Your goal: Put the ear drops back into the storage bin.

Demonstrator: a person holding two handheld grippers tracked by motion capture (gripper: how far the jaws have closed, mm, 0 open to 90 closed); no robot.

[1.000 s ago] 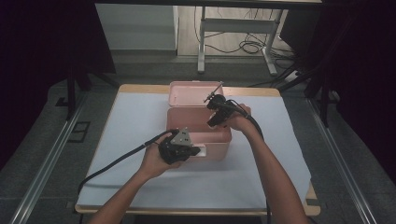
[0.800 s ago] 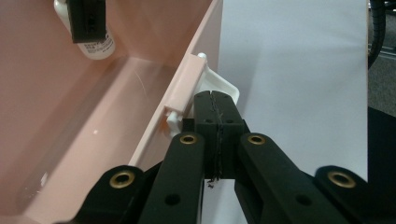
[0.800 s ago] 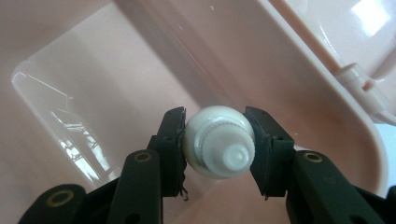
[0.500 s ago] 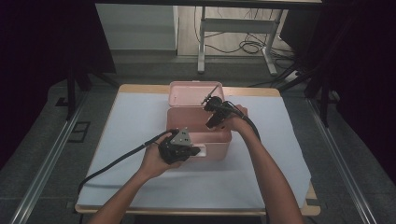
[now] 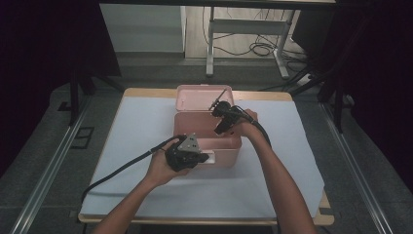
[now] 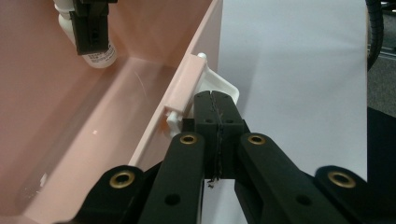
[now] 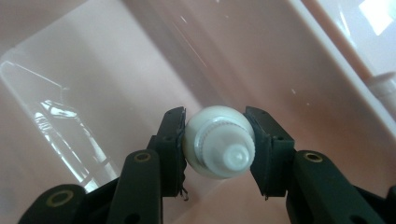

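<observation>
A pink plastic box (image 5: pixel 221 147) stands open in the middle of the table, its lid (image 5: pixel 195 97) tipped back behind it. My right gripper (image 5: pixel 222 127) reaches down into the box. It is shut on a small white bottle (image 7: pixel 219 147), gripped just below its screw cap. The bottle (image 6: pixel 103 57) hangs above the box floor in the left gripper view. My left gripper (image 5: pixel 203 159) is at the box's front wall. Its jaws are shut, with the tips (image 6: pixel 215 100) against the white latch (image 6: pixel 223 86). Whether they pinch the latch I cannot tell.
The box sits on a white sheet (image 5: pixel 136 126) over a wooden table (image 5: pixel 146 91). Cables trail from both grippers toward the near edge. Beyond the table a metal desk frame (image 5: pixel 243 29) stands on the floor. The box interior (image 7: pixel 93 93) holds nothing else that I can see.
The right gripper has edged slightly down and left into the box with the bottle. The left gripper has not moved.
</observation>
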